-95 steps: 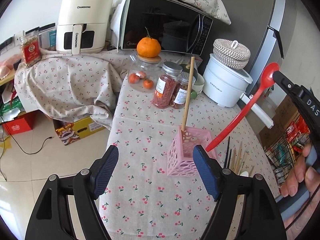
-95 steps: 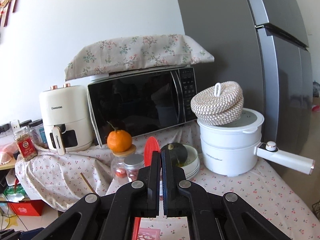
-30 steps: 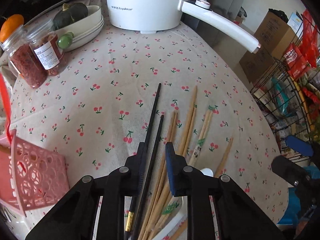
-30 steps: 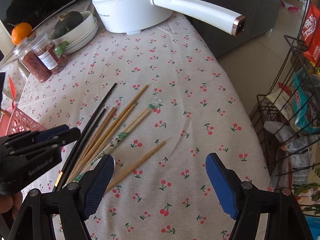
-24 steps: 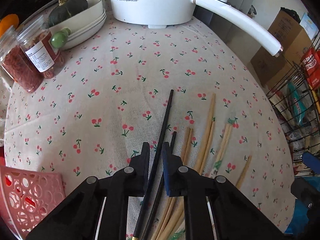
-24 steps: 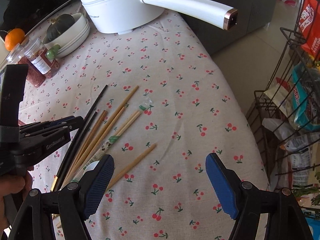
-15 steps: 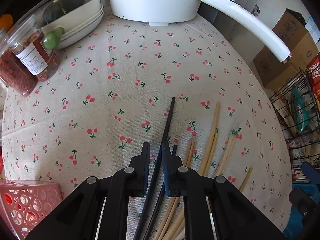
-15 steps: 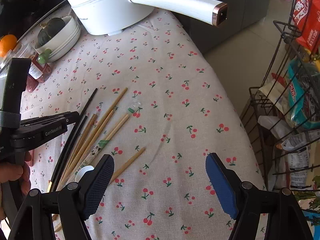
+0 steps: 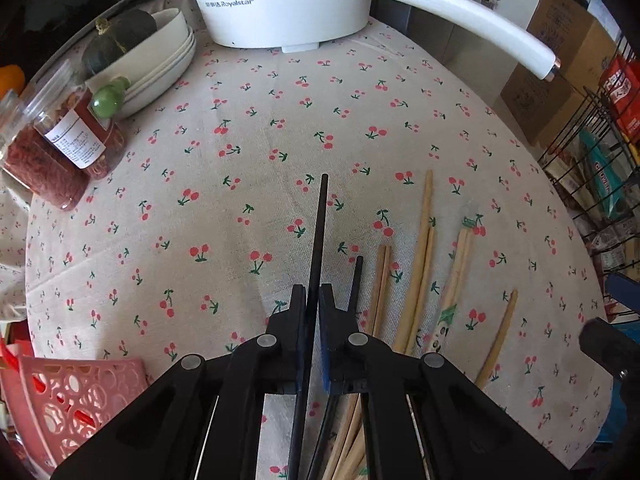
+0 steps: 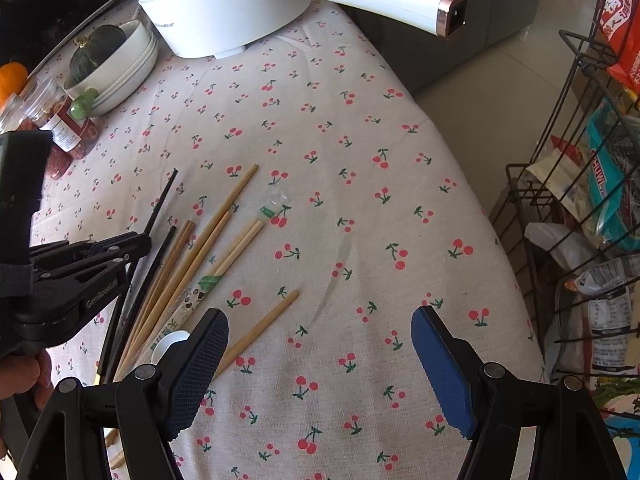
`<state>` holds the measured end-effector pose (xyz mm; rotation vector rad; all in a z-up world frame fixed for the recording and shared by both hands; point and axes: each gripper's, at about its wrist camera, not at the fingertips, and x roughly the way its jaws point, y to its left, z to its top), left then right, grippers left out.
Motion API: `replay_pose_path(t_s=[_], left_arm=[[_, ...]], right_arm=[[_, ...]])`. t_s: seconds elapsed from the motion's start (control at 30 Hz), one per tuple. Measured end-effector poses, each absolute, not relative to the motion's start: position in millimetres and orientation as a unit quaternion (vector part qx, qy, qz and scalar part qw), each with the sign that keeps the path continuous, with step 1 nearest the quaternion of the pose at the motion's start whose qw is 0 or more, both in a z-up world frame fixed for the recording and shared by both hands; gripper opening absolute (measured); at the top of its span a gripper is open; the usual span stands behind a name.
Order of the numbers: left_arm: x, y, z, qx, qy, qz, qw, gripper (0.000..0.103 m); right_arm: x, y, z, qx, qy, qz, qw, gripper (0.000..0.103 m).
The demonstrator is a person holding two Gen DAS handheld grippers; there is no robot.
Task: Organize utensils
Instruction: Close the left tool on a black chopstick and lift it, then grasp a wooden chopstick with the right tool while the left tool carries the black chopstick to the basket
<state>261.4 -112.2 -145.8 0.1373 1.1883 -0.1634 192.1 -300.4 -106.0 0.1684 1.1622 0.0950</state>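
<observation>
Left gripper [image 9: 313, 298] fingers clamped on black chopstick [image 9: 319, 232], among bamboo chopsticks [image 9: 420, 264] on cherry-print tabletop [image 9: 240, 160]. Right gripper [image 10: 320, 356] fingers wide, empty, above tabletop.

I see a cream tablecloth [image 9: 248, 168] printed with red cherries on green stems, one black chopstick [image 9: 319, 224] beside tan wooden chopsticks [image 9: 423, 248], a white pot [image 9: 280, 0], a pink basket [image 9: 80, 396], and blue gripper pads [image 10: 442, 364].

The white electric pot [image 9: 280, 4] bears "Royalstar"; the jar's [image 9: 76, 136] label print is too small to read.
</observation>
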Motion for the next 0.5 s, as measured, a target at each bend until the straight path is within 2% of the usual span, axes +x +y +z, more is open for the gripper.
replay_pose_path(t_s=[0.33, 0.5], left_arm=[[174.9, -73.9, -62.2, 0.038, 0.474, -0.114, 0.872, 0.005], [126.1, -45.3, -37.2, 0.017, 0.441, -0.125, 0.889, 0.005]], right_arm=[[194.3, -284.1, -126.5, 0.085, 0.577, 0.037, 0.812, 0.080], [195.8, -273.2, -143.5, 0.090, 0.600, 0.025, 0.795, 0.080]])
